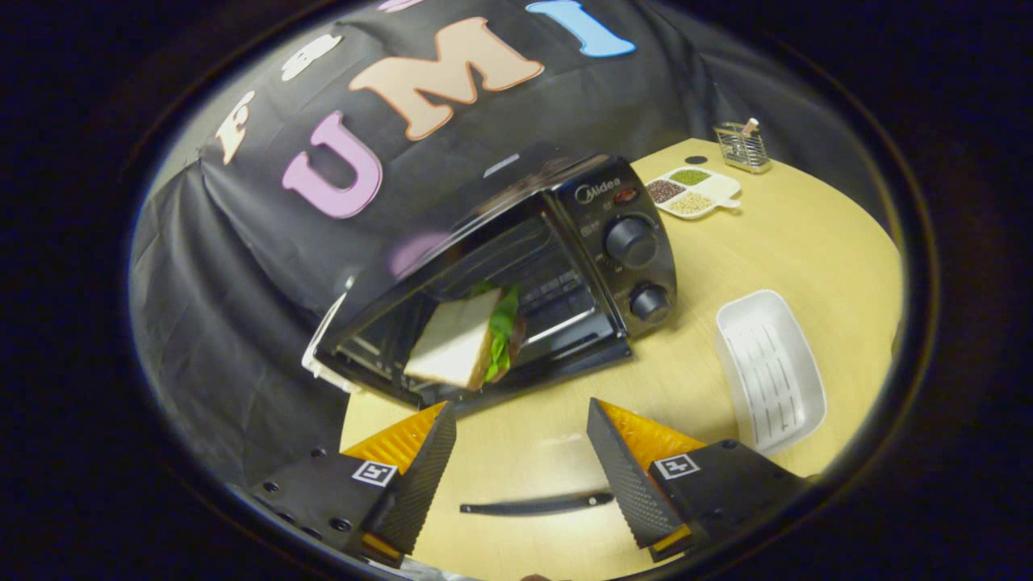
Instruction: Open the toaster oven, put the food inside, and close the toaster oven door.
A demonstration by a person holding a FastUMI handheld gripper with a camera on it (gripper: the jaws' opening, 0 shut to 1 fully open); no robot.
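Nearest to me, my claw [521, 420] hangs spread wide with nothing between its fingers, over a bare stretch of the pale wooden surface [807, 250]. Just beneath the gap lies a slim dark strip [537, 506] on the wood; I cannot tell what it is.

Beyond my fingertips stands the toaster oven [565, 266], its door [516, 383] dropped open toward me. The sandwich [468, 339], white bread with green lettuce at its edge, is in the oven's mouth, leaning at a tilt, its near end low by the door. Whether it rests fully on the rack I cannot make out.

So I judge the food step done or nearly so, and closing the door is what remains. That calls for bringing my fingers down under the door's front lip and swinging it up, provided the bread clears the opening; if it juts out, a nudge inward first.

Off to my right sits an empty white tray [771, 371], and farther back a divided dish [694, 192] of grains and a small wire holder [742, 145].
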